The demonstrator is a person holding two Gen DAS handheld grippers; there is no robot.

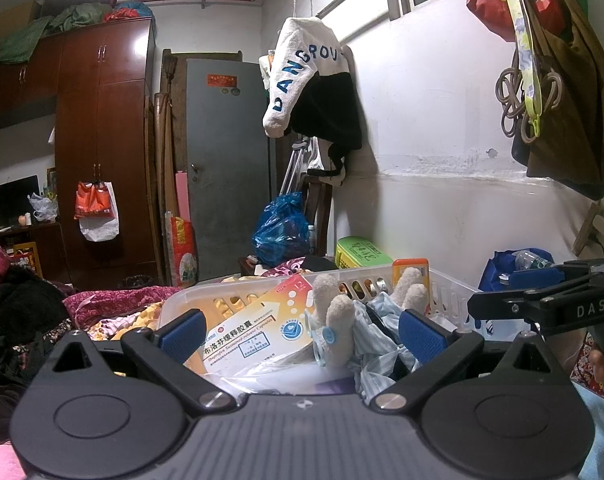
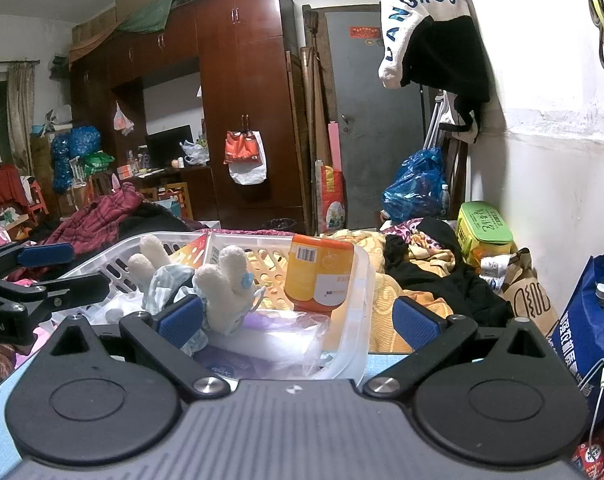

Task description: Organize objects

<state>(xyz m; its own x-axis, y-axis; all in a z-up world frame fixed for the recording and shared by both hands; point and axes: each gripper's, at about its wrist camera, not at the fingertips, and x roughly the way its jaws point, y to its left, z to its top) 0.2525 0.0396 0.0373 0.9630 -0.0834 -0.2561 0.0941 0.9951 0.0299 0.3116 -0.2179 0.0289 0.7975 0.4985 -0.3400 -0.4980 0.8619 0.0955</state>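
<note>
A clear plastic basket (image 1: pixel 446 286) (image 2: pixel 362 280) sits on the bed in front of both grippers. Inside it lie a white plush toy in striped blue cloth (image 1: pixel 338 320) (image 2: pixel 222 284), an orange-and-white medicine box (image 1: pixel 258 332) and an orange box with a barcode (image 2: pixel 320 274) (image 1: pixel 410 268). My left gripper (image 1: pixel 302 334) is open, its blue pads either side of the medicine box and toy, nothing gripped. My right gripper (image 2: pixel 298 320) is open over the basket's near right corner. The right gripper's fingers (image 1: pixel 538 292) show at the right edge of the left wrist view.
A green-lidded box (image 2: pixel 484 228) (image 1: pixel 362 254) stands by the white wall. Black and yellow clothes (image 2: pixel 430 272) lie on the bed right of the basket. A blue bag (image 2: pixel 586 332) and a brown paper bag (image 2: pixel 530 296) sit at right. Wardrobe (image 2: pixel 246 92) and grey door (image 1: pixel 226 160) stand behind.
</note>
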